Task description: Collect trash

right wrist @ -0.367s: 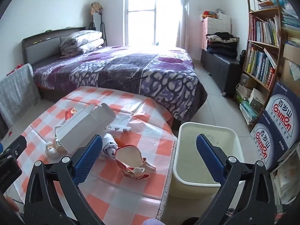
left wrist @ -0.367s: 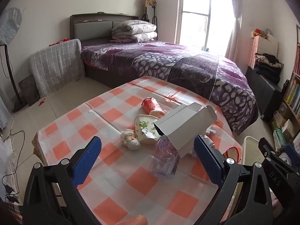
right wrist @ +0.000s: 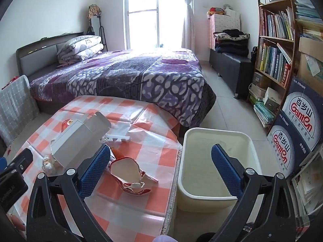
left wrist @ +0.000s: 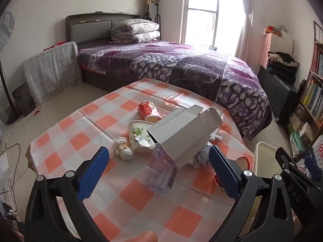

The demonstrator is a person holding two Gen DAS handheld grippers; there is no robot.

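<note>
Both jaws spread wide, holding nothing: left gripper (left wrist: pixel 158 171), right gripper (right wrist: pixel 160 167). Near clear plastic bottle (left wrist: pixel 160 170) light, crushable, slippery; pinch your left across its middle.

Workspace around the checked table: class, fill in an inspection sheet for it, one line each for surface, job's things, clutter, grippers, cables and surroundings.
Surface: table under an orange-and-white checked cloth.
Job's things: white carton leaning over a clear plastic bottle; green-print paper cup on its side; red cup behind it; crumpled tissue; torn red-and-white bowl; cream bin beside the table, nothing seen inside.
Clutter: white foam piece.
Grippers: left gripper and right gripper both open, holding nothing.
Cables: cables on the floor at left.
Surroundings: bed, bookshelf, water boxes.
</note>
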